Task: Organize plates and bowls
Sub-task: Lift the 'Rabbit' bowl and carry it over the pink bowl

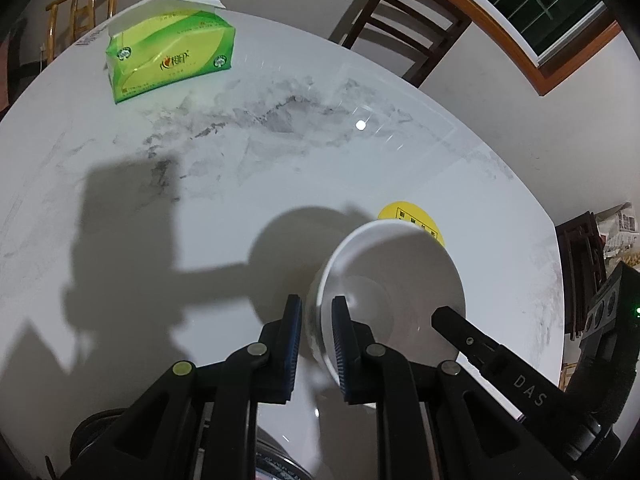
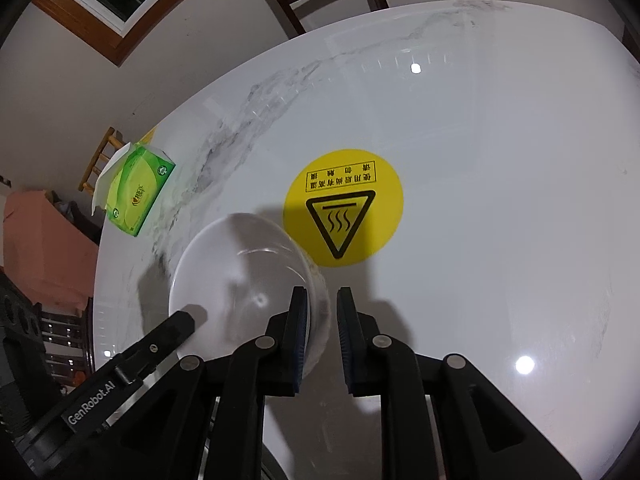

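While tilted, white bowl point(image 1: 384, 280) rim between both jaws, above marble table point(image 1: 200, 160).

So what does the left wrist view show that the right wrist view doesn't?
Only the left wrist view shows the tissue pack's front face with its raised flap and the grippers' long shadow. Only the right wrist view shows the whole yellow hot-surface sticker. Both show the white bowl, gripped at opposite rims by the left gripper and right gripper, over the marble table.
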